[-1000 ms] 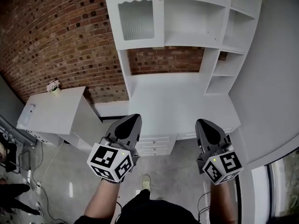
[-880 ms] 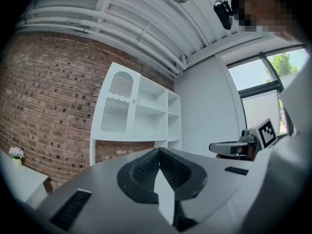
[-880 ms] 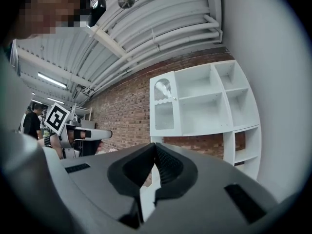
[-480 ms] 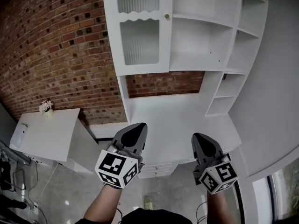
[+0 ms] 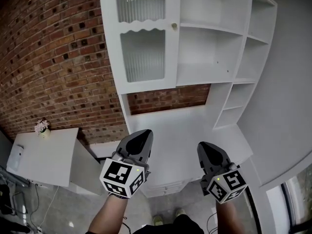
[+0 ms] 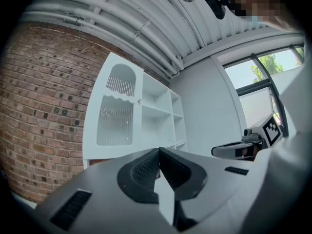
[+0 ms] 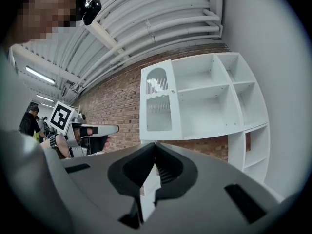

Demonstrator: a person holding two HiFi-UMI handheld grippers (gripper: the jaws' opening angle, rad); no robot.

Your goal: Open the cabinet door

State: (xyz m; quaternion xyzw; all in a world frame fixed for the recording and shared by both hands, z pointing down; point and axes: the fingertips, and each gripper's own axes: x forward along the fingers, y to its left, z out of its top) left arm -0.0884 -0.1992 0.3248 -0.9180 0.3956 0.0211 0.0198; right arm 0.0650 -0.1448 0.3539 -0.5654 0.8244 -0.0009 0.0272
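Note:
A white cabinet door (image 5: pixel 141 38) with two ribbed glass panes stands closed at the upper left of a white wall unit; its small knob (image 5: pixel 174 26) sits on the right edge. Both grippers are held level over the desk's front edge, well short of the door and below it. My left gripper (image 5: pixel 145 133) is shut with nothing in it, and so is my right gripper (image 5: pixel 204 145). In the left gripper view the door (image 6: pixel 114 111) lies ahead above the closed jaws. The right gripper view shows the door (image 7: pixel 158 101) and its knob (image 7: pixel 171 91) ahead.
Open shelves (image 5: pixel 209 52) fill the unit to the right of the door, with narrow side shelves (image 5: pixel 243 82) beyond. A white desk top (image 5: pixel 185 126) lies under them, backed by a brick wall (image 5: pixel 58 57). A low white side cabinet (image 5: pixel 44 157) carries a small flower pot (image 5: pixel 41 127).
Both grippers and the head have moved forward toward the wall unit; the door and shelves now look larger and the grippers reach over the desk edge. Jaws stayed shut.

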